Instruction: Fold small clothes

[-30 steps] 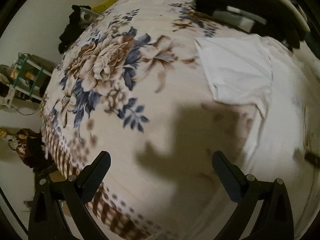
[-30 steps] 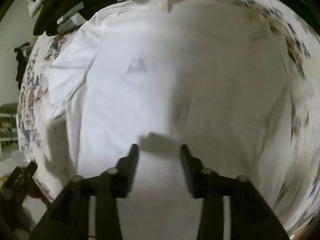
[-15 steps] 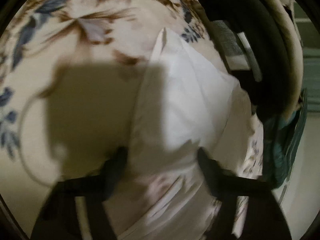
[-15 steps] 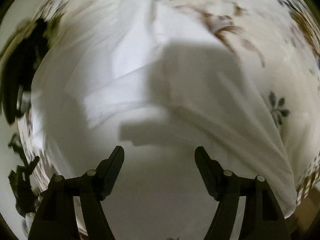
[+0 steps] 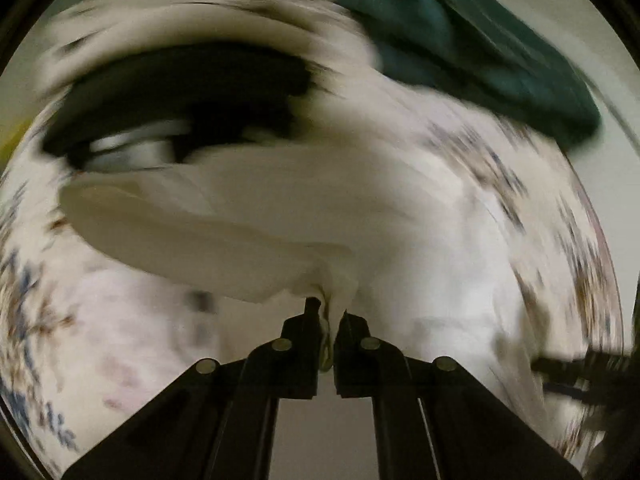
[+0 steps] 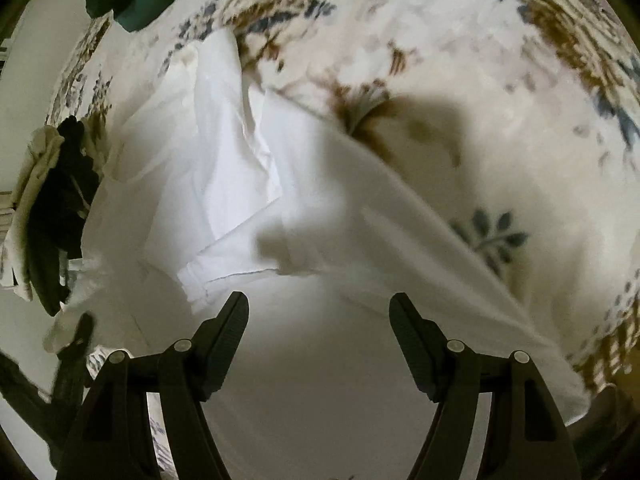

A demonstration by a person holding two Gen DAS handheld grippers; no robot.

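while left fingers (image 5: 329,316) pinch the white shirt (image 5: 248,216), right fingers (image 6: 319,312) gape; perhaps dark clothes (image 5: 180,92) beyond

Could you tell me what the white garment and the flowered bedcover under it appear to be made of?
White garment: thin woven or knit cloth, probably cotton, matte; it creases sharply and shows a stitched hem. Flowered bedcover: soft printed fabric, matte, slightly plush-looking, though blur leaves the weave unclear.

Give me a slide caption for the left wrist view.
Left tongs pinch a fold of the white garment above the floral bedspread.
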